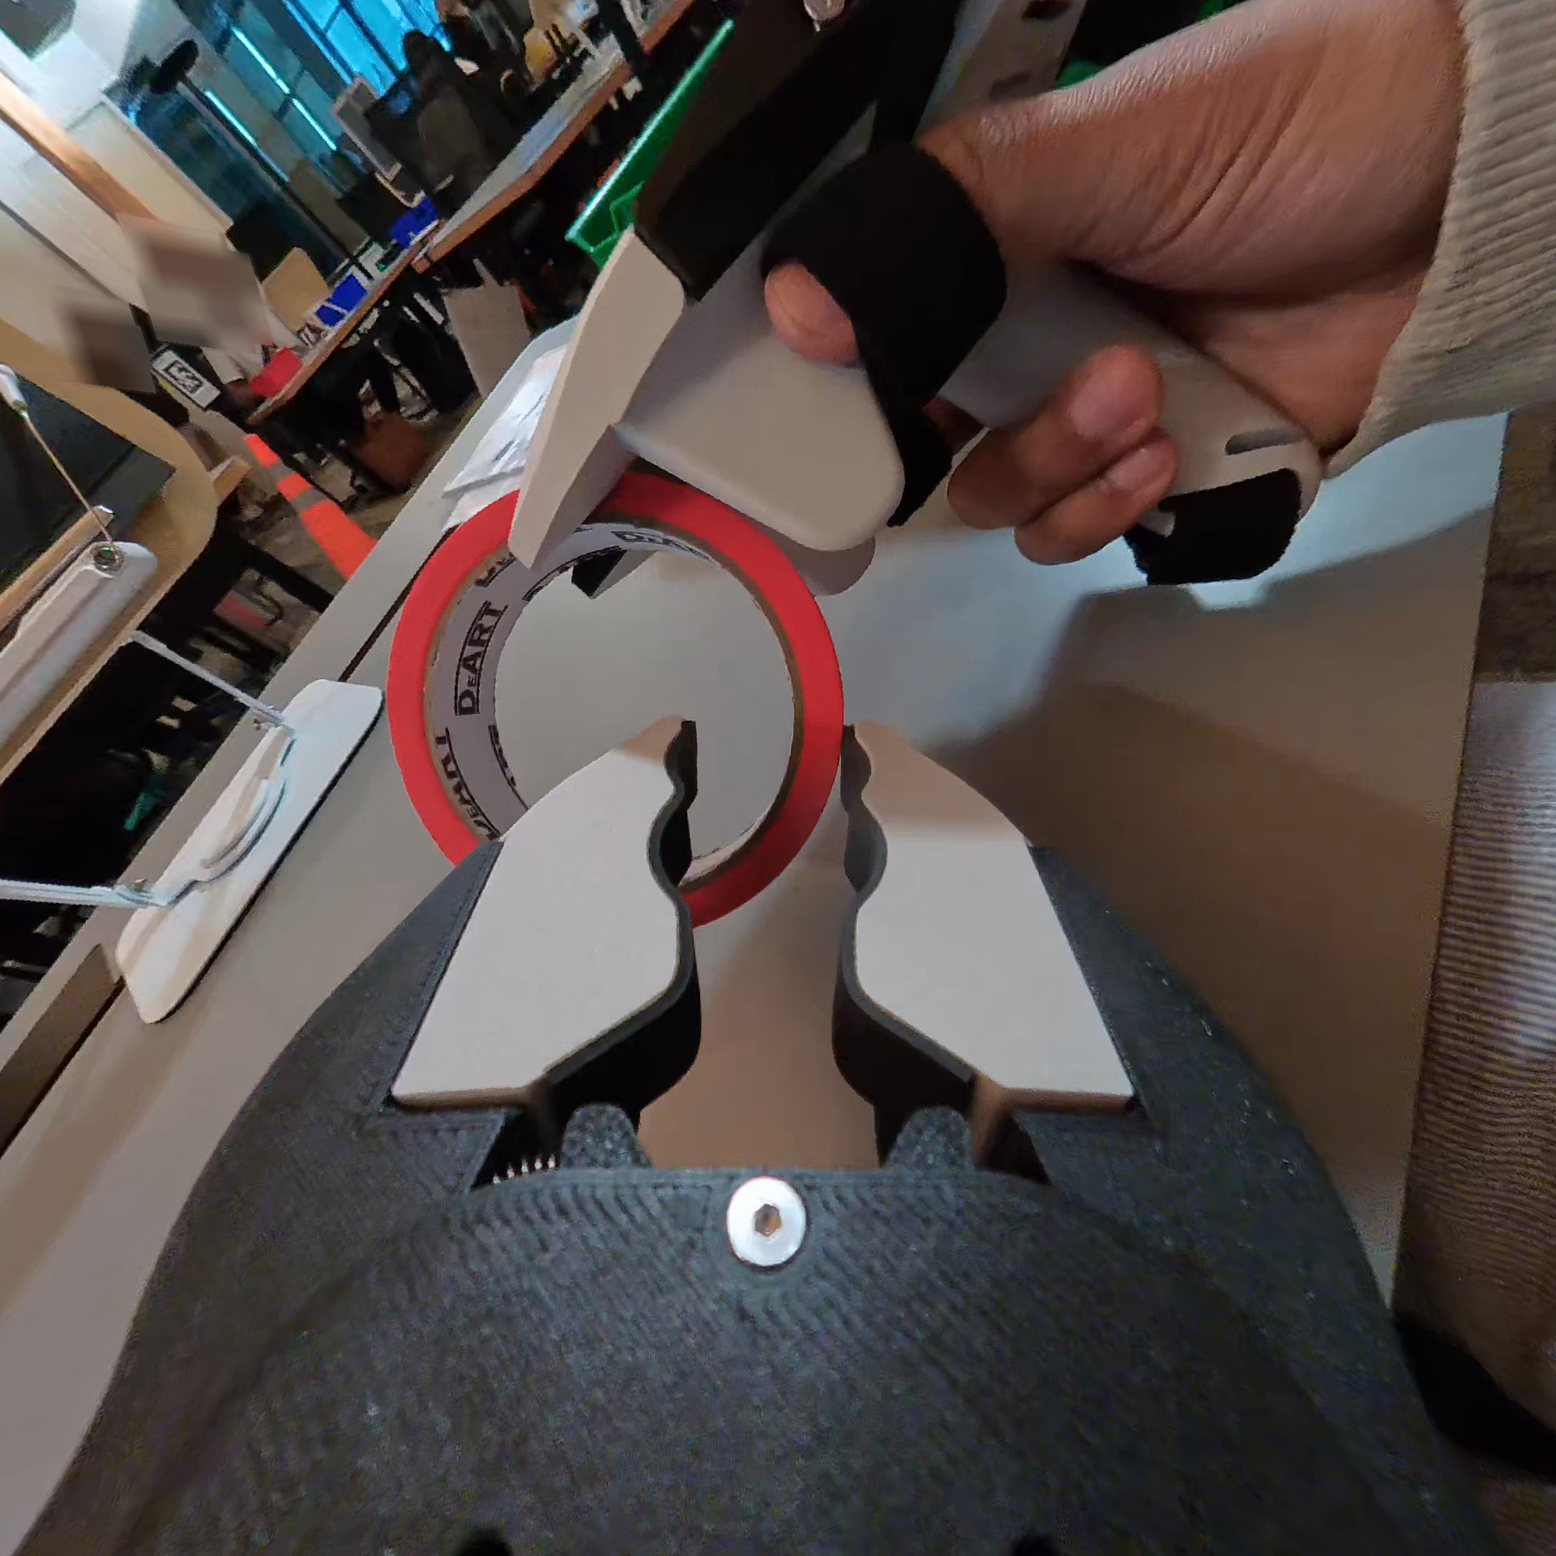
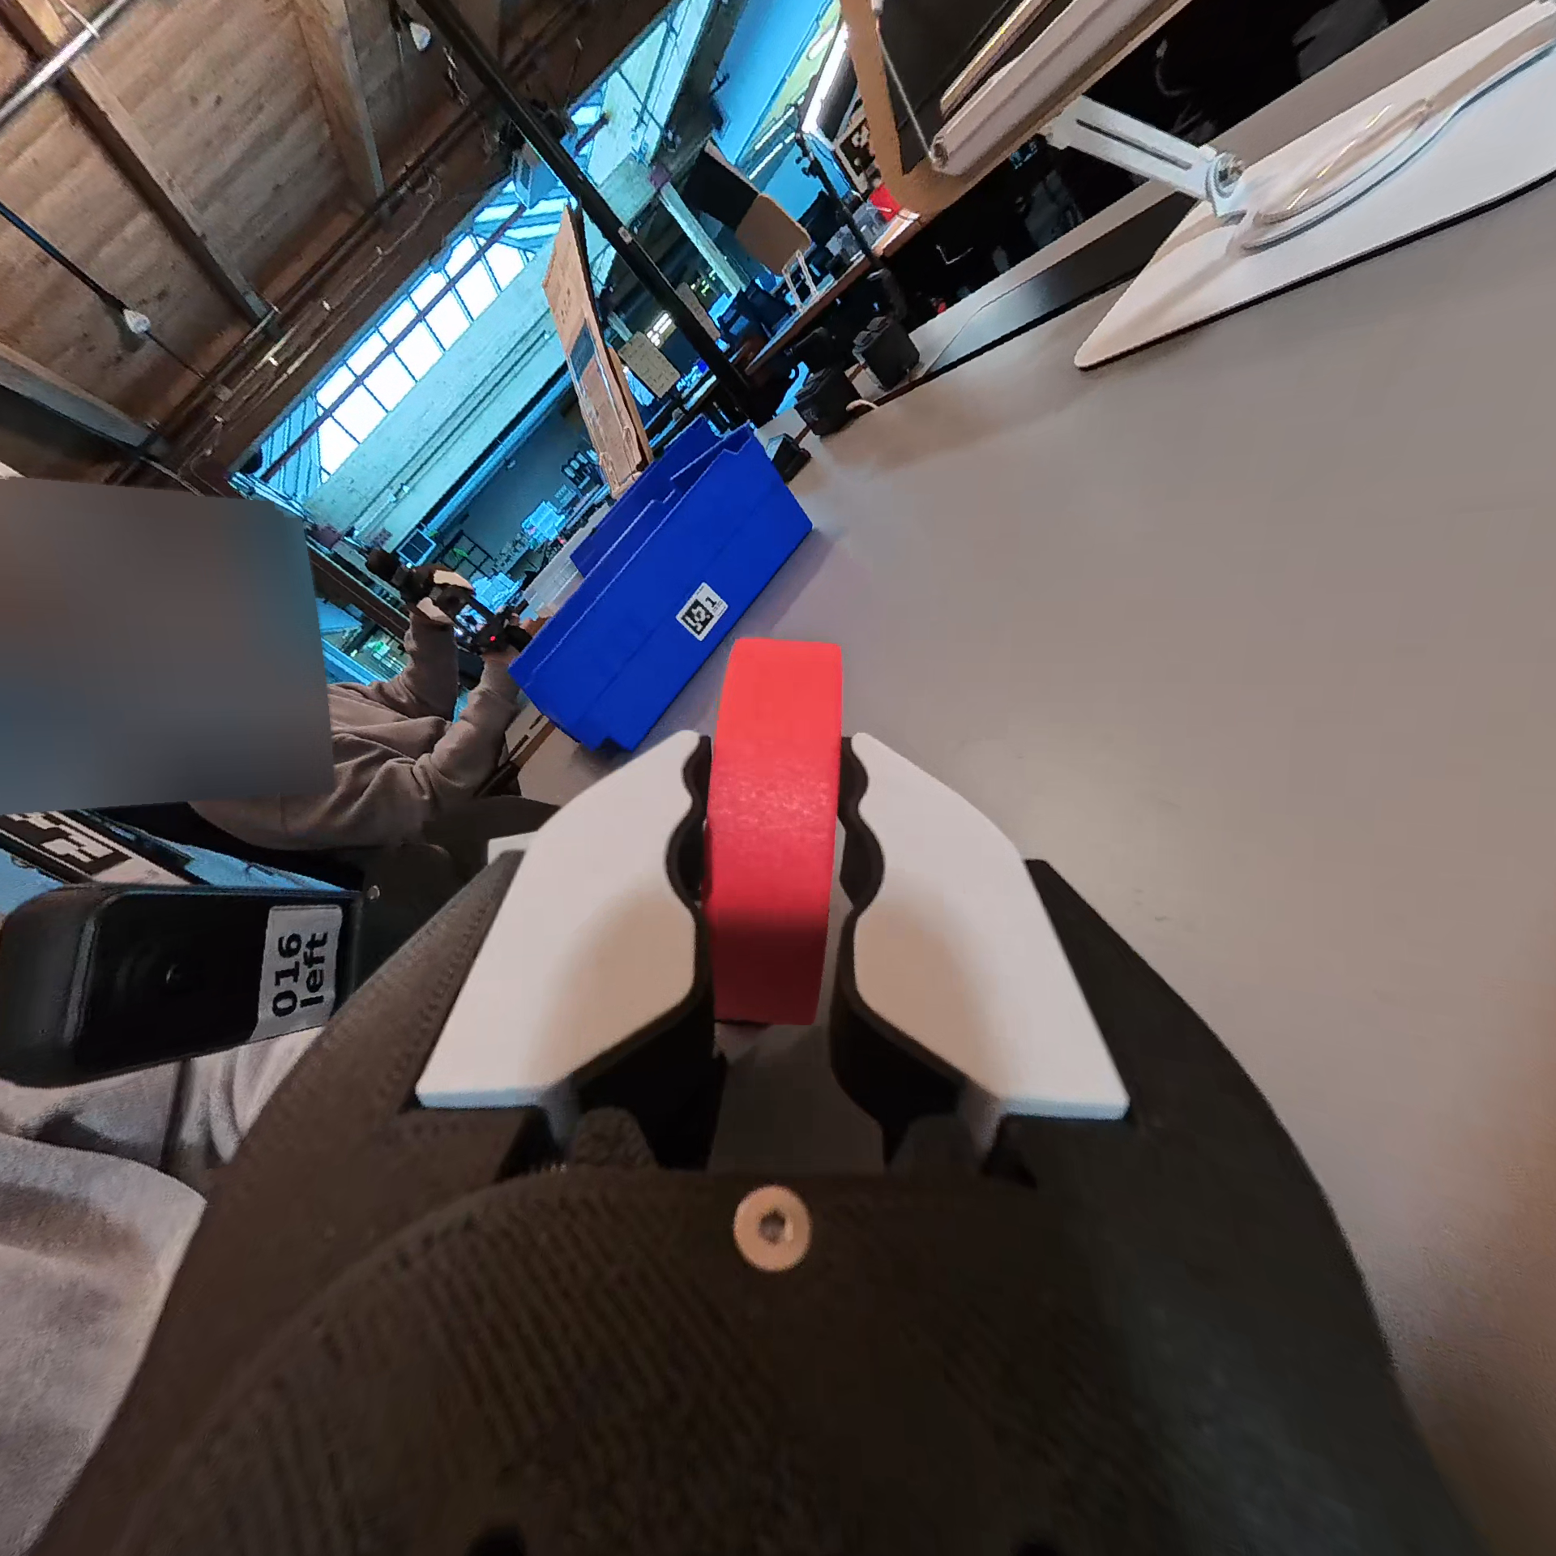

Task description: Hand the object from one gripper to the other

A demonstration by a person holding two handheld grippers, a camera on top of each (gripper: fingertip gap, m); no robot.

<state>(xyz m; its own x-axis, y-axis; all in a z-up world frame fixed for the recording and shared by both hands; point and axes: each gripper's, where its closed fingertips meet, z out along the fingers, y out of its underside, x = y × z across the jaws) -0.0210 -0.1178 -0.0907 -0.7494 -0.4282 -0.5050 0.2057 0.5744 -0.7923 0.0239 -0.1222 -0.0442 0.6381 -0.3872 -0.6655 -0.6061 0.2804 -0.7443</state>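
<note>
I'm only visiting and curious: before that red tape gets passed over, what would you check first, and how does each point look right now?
1. Right claw shut on the tape: ok.
2. Left claw open to receive: ok.
3. Tape rim between the left claw's fingers: ok, one finger reaches into the ring's hole.
4. Left claw closed on tape: not ok.
5. Tape clear of the table: cannot tell.
</note>
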